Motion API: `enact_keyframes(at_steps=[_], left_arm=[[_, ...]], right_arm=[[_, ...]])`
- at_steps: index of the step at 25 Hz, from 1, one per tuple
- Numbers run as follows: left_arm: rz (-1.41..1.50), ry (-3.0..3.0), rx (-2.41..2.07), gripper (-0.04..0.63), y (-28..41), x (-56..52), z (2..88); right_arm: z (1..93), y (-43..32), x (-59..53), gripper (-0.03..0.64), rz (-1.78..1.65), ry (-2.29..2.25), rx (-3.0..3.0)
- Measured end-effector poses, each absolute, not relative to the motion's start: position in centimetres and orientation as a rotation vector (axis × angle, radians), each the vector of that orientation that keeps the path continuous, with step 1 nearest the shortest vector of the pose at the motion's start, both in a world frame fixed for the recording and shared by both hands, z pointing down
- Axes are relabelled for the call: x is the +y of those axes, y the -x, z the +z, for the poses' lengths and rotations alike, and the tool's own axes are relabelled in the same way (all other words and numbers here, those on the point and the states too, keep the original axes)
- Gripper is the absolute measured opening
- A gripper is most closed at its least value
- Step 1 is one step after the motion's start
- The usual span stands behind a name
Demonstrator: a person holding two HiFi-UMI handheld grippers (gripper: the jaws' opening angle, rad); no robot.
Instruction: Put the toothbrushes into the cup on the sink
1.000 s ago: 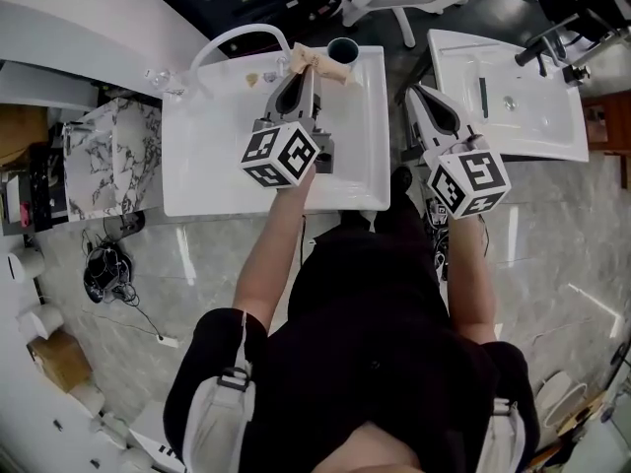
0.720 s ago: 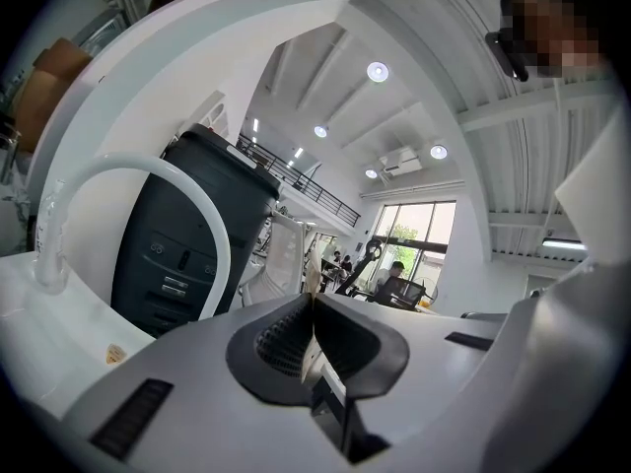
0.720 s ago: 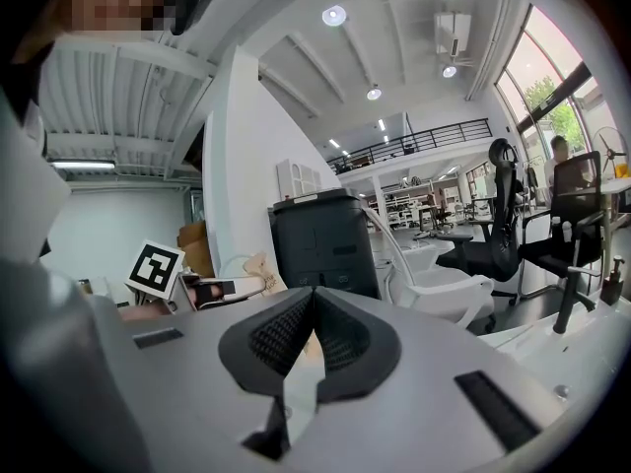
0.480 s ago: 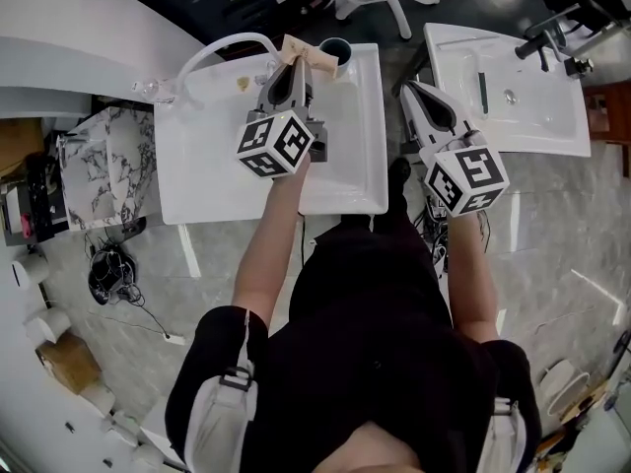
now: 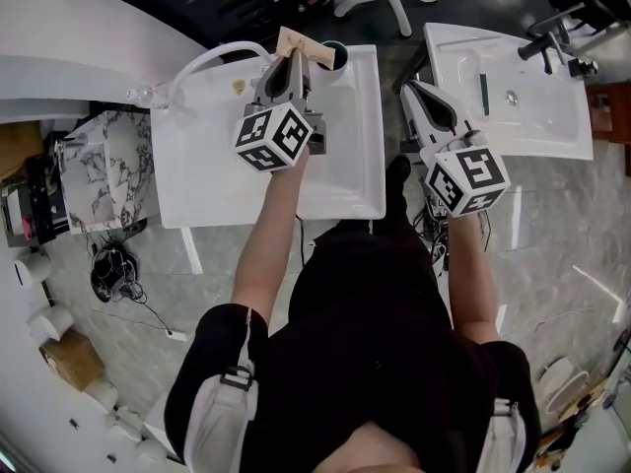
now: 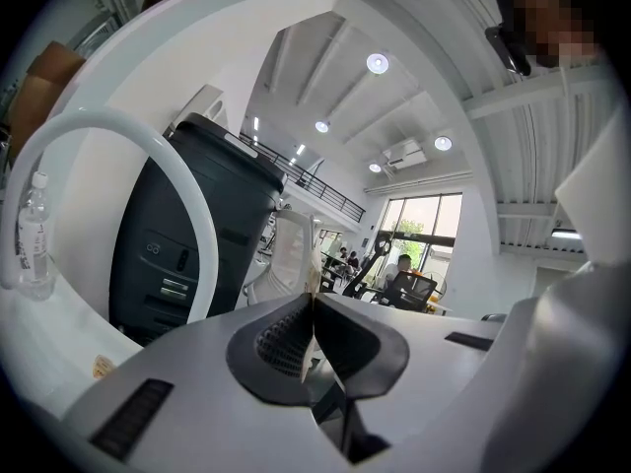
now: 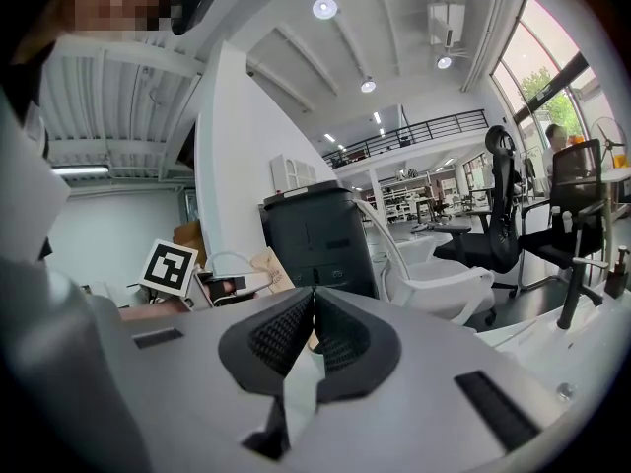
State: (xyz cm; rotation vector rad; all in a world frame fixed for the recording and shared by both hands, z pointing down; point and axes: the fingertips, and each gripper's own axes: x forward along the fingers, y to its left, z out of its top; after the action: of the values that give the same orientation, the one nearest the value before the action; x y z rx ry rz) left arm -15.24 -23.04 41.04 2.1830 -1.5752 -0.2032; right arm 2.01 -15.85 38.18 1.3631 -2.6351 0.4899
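In the head view my left gripper (image 5: 294, 60) is shut on a toothbrush in a tan wrapper (image 5: 301, 45) above the back of the white sink (image 5: 345, 166). The wrapper's far end lies beside the rim of the dark cup (image 5: 339, 53) at the sink's back right corner. The left gripper view shows the pads (image 6: 286, 338) pressed on a thin edge; the cup is hidden there. My right gripper (image 5: 409, 88) hangs right of the sink, over the floor. In the right gripper view its pads (image 7: 281, 338) pinch a thin pale toothbrush (image 7: 291, 392), which the head view hides.
A curved white faucet pipe (image 5: 222, 51) arches over the sink's back left, with a small clear bottle (image 5: 148, 89) beside it. A second white sink (image 5: 513, 131) with a dark tap (image 5: 552, 39) stands to the right. A marble-patterned cabinet (image 5: 108, 166) sits to the left.
My left gripper has moved away from me toward the back of the sink, carrying the wrapped toothbrush closer to the cup. The right gripper has barely shifted.
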Motion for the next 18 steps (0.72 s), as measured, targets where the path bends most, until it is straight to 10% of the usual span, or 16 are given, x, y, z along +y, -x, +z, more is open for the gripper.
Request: enact_keyframes(at_steps=[18], left_arm=[[-0.124, -2.136, -1.565, 0.018, 13.9, -25.7, 44.5]], right_arm=[[39.6, -3.4, -17.7, 0.031, 0.547, -1.387, -2.615]])
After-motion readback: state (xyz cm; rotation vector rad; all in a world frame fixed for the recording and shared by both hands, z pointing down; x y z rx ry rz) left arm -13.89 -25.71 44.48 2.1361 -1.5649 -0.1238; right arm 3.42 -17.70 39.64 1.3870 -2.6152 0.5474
